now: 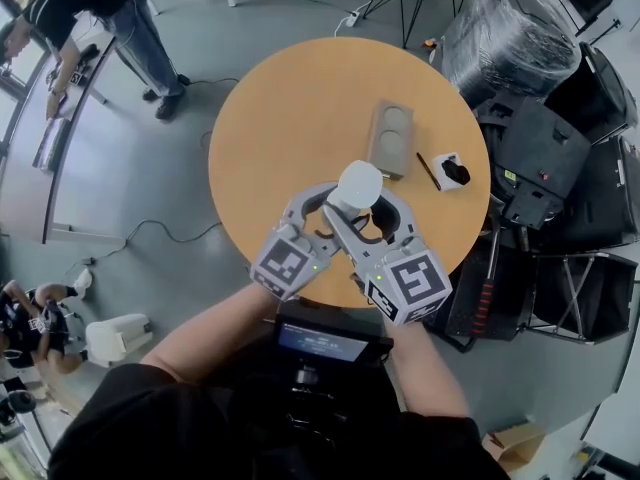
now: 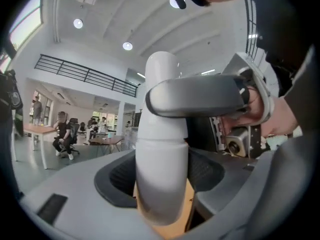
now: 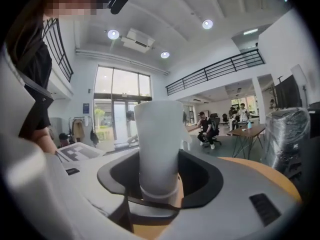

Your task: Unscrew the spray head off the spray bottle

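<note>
Your left gripper (image 2: 161, 184): fingers clamped body of white bottle (image 1: 360, 183), which stood upright on round surface (image 1: 290, 118). Your right gripper (image 3: 159, 179): fingers closed round bottle top (image 3: 159, 144).

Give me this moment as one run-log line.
stage: spray head on spray bottle, upright | left gripper: shut on bottle body | right gripper: jaws round spray head, grip unclear

Plastic on wood
Spray bottle (image 1: 360, 184): smooth, matt white plastic; round table (image 1: 290, 118): smooth, satin wood-look top.
</note>
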A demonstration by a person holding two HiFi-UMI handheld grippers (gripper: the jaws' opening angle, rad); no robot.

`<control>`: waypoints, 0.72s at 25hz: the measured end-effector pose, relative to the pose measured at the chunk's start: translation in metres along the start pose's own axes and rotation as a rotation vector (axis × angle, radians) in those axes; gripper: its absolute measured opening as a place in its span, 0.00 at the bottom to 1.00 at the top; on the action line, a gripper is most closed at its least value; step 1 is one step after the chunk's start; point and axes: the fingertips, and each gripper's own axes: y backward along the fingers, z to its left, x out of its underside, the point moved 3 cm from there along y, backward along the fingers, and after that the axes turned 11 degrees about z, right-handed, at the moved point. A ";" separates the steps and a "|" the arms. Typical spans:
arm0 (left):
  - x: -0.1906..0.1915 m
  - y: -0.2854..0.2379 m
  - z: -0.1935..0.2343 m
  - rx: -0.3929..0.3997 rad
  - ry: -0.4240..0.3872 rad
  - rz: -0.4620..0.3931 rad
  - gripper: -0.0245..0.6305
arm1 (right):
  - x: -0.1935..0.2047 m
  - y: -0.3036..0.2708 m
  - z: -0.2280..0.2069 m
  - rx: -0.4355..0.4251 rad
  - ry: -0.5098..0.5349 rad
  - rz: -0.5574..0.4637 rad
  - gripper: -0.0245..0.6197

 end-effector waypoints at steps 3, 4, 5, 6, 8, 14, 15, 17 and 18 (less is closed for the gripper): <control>0.007 0.004 -0.006 0.159 -0.041 -0.007 0.51 | 0.004 0.003 0.003 -0.129 -0.003 0.012 0.41; 0.008 0.007 -0.007 0.206 -0.055 -0.007 0.51 | 0.005 0.004 0.006 -0.169 0.006 0.013 0.41; 0.009 0.010 -0.009 0.253 -0.062 -0.012 0.51 | 0.005 0.005 0.009 -0.201 0.019 0.010 0.41; 0.008 0.013 -0.012 0.309 -0.057 -0.024 0.51 | 0.006 0.007 0.012 -0.229 0.035 0.003 0.41; 0.004 0.019 -0.019 0.438 -0.019 -0.056 0.51 | 0.005 0.010 0.019 -0.282 0.072 -0.019 0.41; 0.001 0.031 -0.026 0.627 -0.030 -0.043 0.51 | -0.001 0.018 0.029 -0.433 0.129 -0.062 0.41; 0.001 0.031 -0.026 0.633 -0.038 -0.035 0.51 | -0.003 0.020 0.028 -0.445 0.125 -0.070 0.41; 0.005 0.031 -0.025 0.633 -0.053 -0.017 0.51 | -0.007 0.023 0.027 -0.455 0.127 -0.093 0.41; 0.007 0.032 -0.025 0.629 -0.059 -0.010 0.51 | -0.009 0.023 0.027 -0.455 0.130 -0.100 0.41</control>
